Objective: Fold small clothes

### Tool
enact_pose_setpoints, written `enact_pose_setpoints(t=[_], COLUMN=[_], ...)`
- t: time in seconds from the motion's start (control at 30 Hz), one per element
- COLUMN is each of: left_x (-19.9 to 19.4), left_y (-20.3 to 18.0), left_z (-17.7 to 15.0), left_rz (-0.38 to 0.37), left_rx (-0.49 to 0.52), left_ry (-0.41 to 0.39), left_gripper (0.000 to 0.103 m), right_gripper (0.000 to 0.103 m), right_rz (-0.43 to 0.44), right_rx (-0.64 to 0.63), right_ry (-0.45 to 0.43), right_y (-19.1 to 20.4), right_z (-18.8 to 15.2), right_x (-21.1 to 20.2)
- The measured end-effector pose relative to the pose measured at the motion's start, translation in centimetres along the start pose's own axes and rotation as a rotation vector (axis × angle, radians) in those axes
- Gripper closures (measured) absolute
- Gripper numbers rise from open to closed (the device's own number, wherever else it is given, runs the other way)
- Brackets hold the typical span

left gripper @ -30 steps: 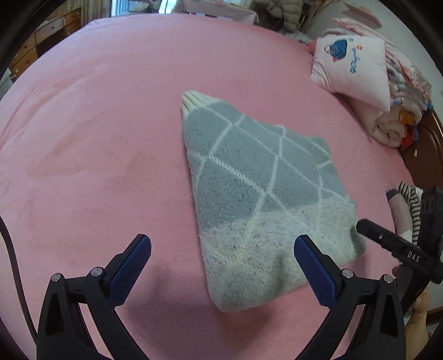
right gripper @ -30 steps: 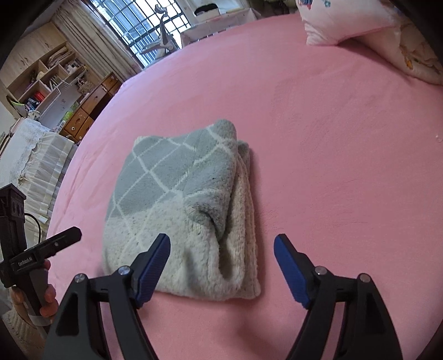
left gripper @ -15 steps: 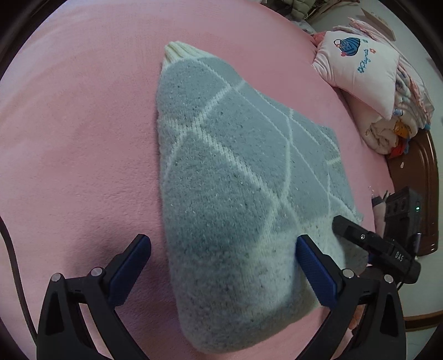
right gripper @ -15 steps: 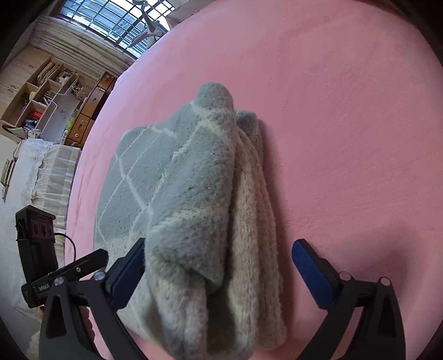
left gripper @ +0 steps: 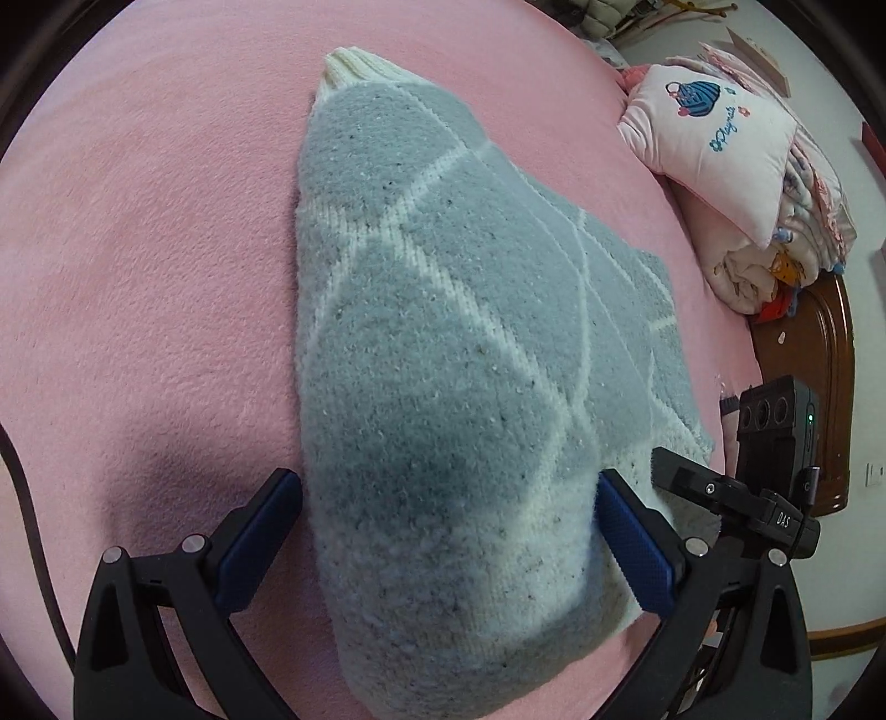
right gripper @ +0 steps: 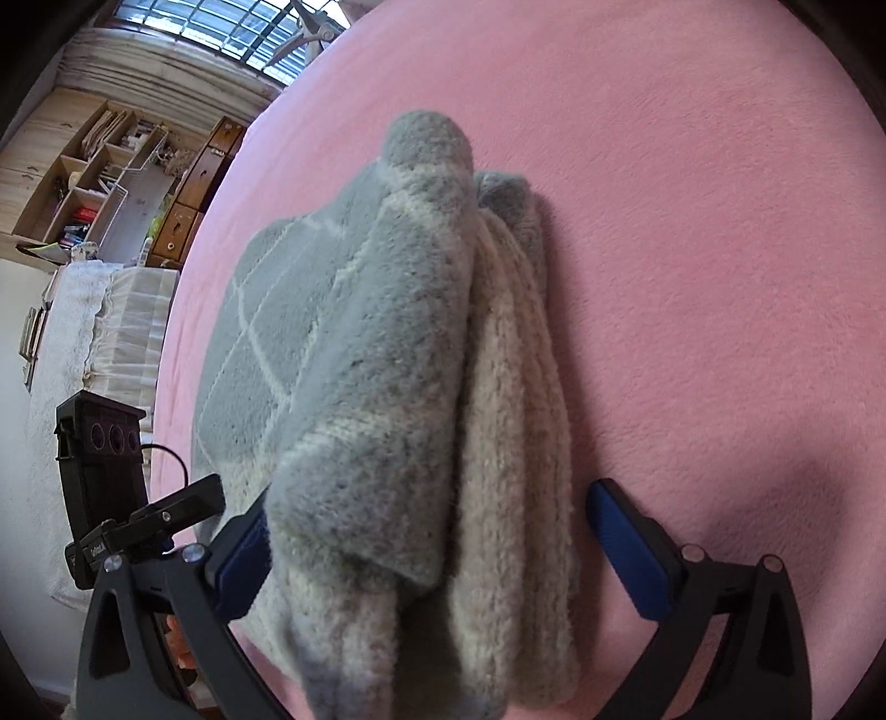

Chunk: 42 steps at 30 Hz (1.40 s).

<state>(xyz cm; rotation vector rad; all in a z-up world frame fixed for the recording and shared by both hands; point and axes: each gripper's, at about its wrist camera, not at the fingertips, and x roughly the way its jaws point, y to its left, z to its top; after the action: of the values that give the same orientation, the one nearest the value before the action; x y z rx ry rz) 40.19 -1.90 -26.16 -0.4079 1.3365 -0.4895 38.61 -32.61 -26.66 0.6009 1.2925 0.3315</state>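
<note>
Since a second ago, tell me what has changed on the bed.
Both grippers dropped toward the folded sweater; the left gripper and right gripper now straddle its near end, fingers open, nothing gripped. The sweater stayed folded in place on the pink bedspread; the pillow is unmoved.

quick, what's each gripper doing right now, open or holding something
left gripper: open, jaws straddle the folded sweater, not clamped.
right gripper: open wide around the same sweater.

**Bedroom around my work surface**

I see a pink plush bedspread (right gripper: 692, 249) covering the bed; a dark wooden headboard (left gripper: 825, 354); stacked pillows and bedding (left gripper: 736, 183) beside it; a barred window (right gripper: 232, 27) admitting daylight; pale curtains (right gripper: 166, 83); open wooden shelving (right gripper: 83, 177); a wooden chest of drawers (right gripper: 194, 205); a white wall (left gripper: 869, 498).
</note>
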Motion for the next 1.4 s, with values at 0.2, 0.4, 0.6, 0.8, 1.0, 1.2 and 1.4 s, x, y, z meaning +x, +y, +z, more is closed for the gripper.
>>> enact_pose_setpoints(t=[0.2,0.4,0.6,0.8,1.0,1.2,1.4], left_x=[0.3,1.2,1.5,-1.0,-5.2,-11.1,-17.5], left_y=[-0.5,-2.5,-4.4,-8.8,-12.0,-11.3,-8.9], left_z=[0.4,-0.2,-1.0,-2.5,-4.2,-7.8,-10.7], left_rz=[-0.001,0.015,0.116,0.302,0.393,0.390,0.420], left_rx=[0.019,0.072,0.075,0.189,0.282,0.295,0.293], left_ry=[0.013,0.074,-0.028,-0.162,-0.231,-0.274,-0.357], left_gripper=[0.000,0.000,0.001,0.025,0.030,0.031,0.032], right_gripper=[0.000,0.016,0.031,0.045,0.048,0.048,0.048], right_rz=[0.017,0.070,0.097,0.042,0.012,0.020,0.013], right_rx=[-0.008,0.001,0.025,-0.012,-0.093,-0.171,-0.298], right_ry=[0.006,0.012,-0.019,-0.077,-0.092,-0.114,-0.126], right_y=[0.6,0.5,0.2,1.9,5.7,10.5,17.5], right_z=[0.2,-0.1,-0.7,-1.5,-3.7,-8.0,-11.6], right_x=[0.8,0.7,0.7,-1.1,-3.4,-5.4,-5.5])
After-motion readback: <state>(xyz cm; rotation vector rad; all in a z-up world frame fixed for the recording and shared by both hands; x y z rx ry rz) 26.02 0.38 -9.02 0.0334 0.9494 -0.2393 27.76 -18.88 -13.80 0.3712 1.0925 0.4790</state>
